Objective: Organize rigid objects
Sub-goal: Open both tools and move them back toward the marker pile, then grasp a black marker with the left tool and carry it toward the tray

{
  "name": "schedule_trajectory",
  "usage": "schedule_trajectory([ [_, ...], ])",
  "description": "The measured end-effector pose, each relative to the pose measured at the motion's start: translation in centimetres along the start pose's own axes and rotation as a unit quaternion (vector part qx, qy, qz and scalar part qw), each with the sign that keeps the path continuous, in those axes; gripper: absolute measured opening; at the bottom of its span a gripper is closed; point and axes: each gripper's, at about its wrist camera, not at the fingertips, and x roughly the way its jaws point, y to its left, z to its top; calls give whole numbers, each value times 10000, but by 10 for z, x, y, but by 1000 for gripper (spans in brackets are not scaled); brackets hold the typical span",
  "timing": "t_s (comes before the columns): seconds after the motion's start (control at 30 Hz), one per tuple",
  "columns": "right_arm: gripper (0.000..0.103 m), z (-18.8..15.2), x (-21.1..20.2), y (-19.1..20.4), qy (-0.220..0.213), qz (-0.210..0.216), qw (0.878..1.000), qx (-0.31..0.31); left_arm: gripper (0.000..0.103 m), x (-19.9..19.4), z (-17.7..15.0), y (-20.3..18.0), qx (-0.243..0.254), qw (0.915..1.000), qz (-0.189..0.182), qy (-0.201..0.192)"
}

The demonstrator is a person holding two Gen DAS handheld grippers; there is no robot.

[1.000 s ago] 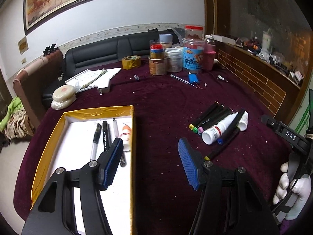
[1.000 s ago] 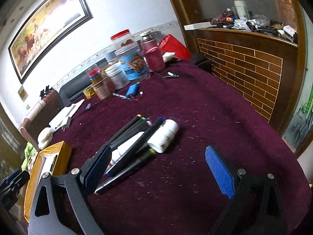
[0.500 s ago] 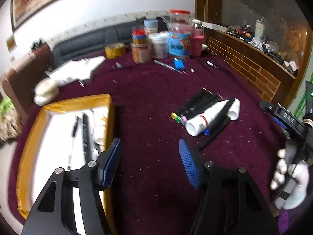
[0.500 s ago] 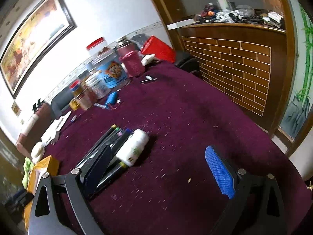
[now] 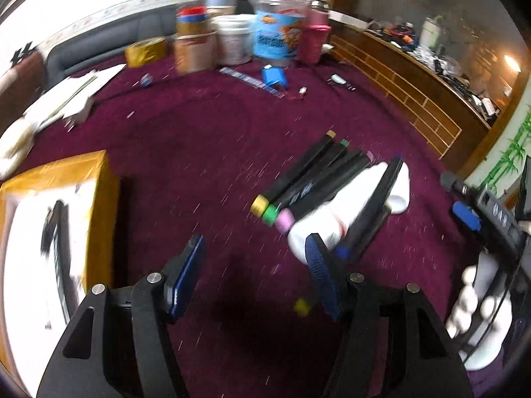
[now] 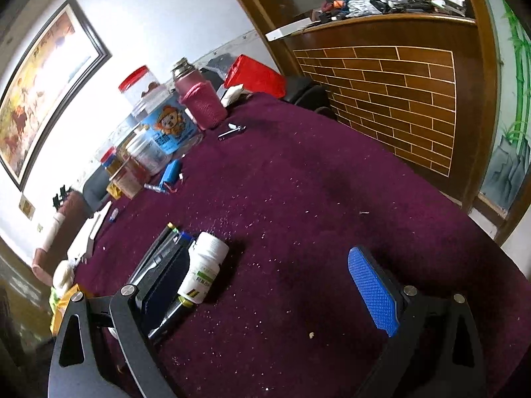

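A bunch of black markers (image 5: 312, 175) with coloured caps lies on the maroon tablecloth beside a white bottle (image 5: 335, 219). My left gripper (image 5: 252, 275) is open and empty, just short of the pile and to its left. A gold-edged box (image 5: 96, 199) with pens in it sits at the left. My right gripper (image 6: 268, 285) is open and empty; the white bottle (image 6: 204, 272) and markers (image 6: 159, 262) lie by its left finger. The right gripper also shows at the right edge of the left wrist view (image 5: 481, 215), held by a white-gloved hand.
Jars, tins and a pink flask (image 5: 315, 36) stand at the table's far side, with a blue pack (image 5: 273, 76) in front of them. Papers (image 5: 69, 99) lie at the far left. A brick-pattern counter (image 6: 391, 99) borders the table on the right.
My left gripper has moved right and forward from the box toward the marker pile. My right gripper has swung right and closer to the bottle. Both stay open.
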Motion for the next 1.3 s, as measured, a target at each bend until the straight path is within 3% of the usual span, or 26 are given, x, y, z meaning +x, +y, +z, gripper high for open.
schedule_trajectory([
  [0.23, 94, -2, 4, 1, 98, 42, 9999, -29, 65, 53, 48, -36, 517, 9983, -248, 126],
  [0.33, 94, -2, 6, 2, 131, 12, 9999, -56, 66, 70, 66, -44, 707, 9967, -390, 1],
  [0.43, 94, -2, 9, 2, 214, -24, 9997, -73, 47, 82, 69, -50, 895, 9953, -337, 162],
  [0.53, 94, -3, 10, 3, 254, -42, 9996, -89, 30, 77, 58, -47, 896, 9930, -741, 215],
  [0.57, 94, -3, 10, 2, 268, -42, 9996, -88, 23, 69, 52, -46, 938, 9928, -724, 168],
  [0.83, 94, -3, 16, 4, 386, -81, 9992, -109, 23, 41, 15, -19, 741, 9920, -911, 458],
  [0.93, 94, -3, 17, 4, 435, -96, 9989, -109, 23, 34, 19, -11, 415, 9909, -1255, 258],
  [1.03, 94, -3, 19, 4, 458, -115, 9988, -116, 22, 34, 28, -2, 125, 9931, -1164, 70],
  [1.07, 94, -3, 19, 5, 465, -117, 9988, -121, 28, 40, 30, -1, 62, 9933, -1143, 134],
  [1.17, 94, -3, 20, 6, 486, -136, 9986, -141, 33, 55, 25, -9, 330, 9957, -838, 197],
  [1.27, 94, -3, 21, 6, 502, -149, 9985, -157, 29, 58, 24, -16, 491, 9962, -701, 188],
  [1.3, 94, -3, 21, 6, 506, -159, 9985, -166, 20, 62, 24, -16, 492, 9962, -664, 290],
])
